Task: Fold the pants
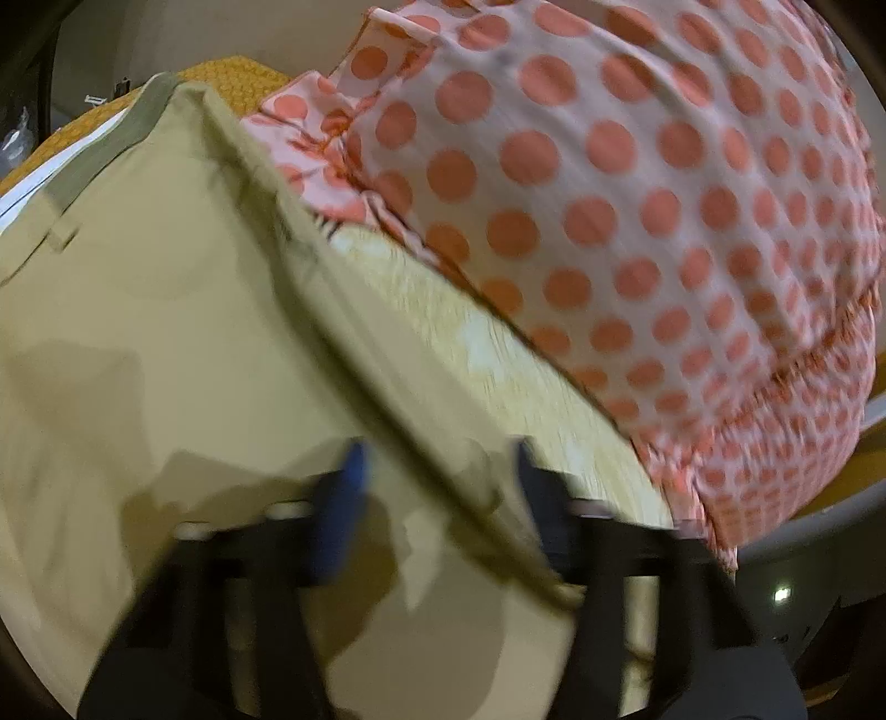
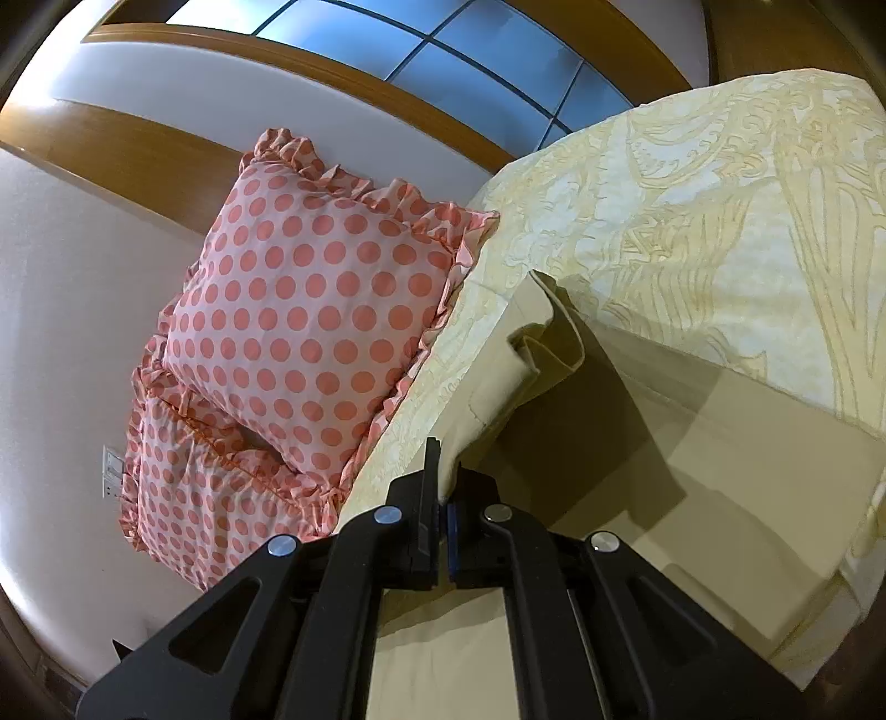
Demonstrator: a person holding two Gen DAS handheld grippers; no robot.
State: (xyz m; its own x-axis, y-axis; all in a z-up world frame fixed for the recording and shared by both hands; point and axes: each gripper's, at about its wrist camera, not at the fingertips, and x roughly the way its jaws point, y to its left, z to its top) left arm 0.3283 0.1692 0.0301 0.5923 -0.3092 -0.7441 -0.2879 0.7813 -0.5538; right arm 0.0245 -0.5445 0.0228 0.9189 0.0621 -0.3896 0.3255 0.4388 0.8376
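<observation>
Beige pants point(image 1: 166, 332) lie spread on the bed, waistband point(image 1: 105, 149) at the upper left of the left wrist view. My left gripper point(image 1: 440, 471) is open, its fingers either side of the pants' long edge, just above the cloth; the frame is blurred. In the right wrist view the pants point(image 2: 637, 432) lie partly folded over themselves on the bedspread point(image 2: 720, 210). My right gripper point(image 2: 446, 487) is shut on the pants' edge and holds it lifted, with the cloth bunched in a fold just beyond the fingertips.
Two pink polka-dot pillows with ruffled edges point(image 2: 310, 310) point(image 2: 210, 498) stand against the headboard point(image 2: 166, 166) and wall; one pillow point(image 1: 637, 194) lies right beside the pants. An orange patterned cloth point(image 1: 232, 72) shows behind the waistband. A window point(image 2: 443, 44) is above the bed.
</observation>
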